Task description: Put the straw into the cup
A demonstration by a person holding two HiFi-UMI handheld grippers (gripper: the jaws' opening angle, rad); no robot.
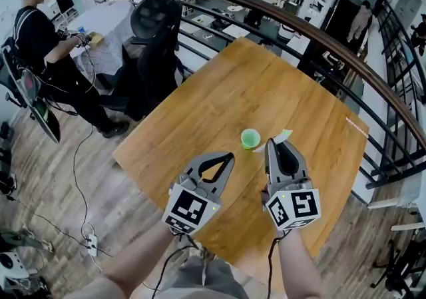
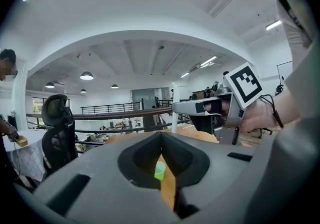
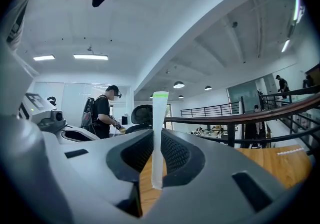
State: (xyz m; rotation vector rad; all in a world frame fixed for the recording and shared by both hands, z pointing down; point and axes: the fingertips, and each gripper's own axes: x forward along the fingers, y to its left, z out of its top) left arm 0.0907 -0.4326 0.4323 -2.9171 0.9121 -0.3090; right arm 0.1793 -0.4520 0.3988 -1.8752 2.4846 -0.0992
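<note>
Left gripper is pressed together with nothing in it, hovering over the table just short of the little green cup; so nothing's steadying that cup, and it stands alone mid-table and looks light. Right gripper, just right of the cup, is pinching the straw partway along; my worry is the tip catching the rim and knocking the cup over, or the thin straw swivelling or buckling in the pinch if it comes in off-centre.
</note>
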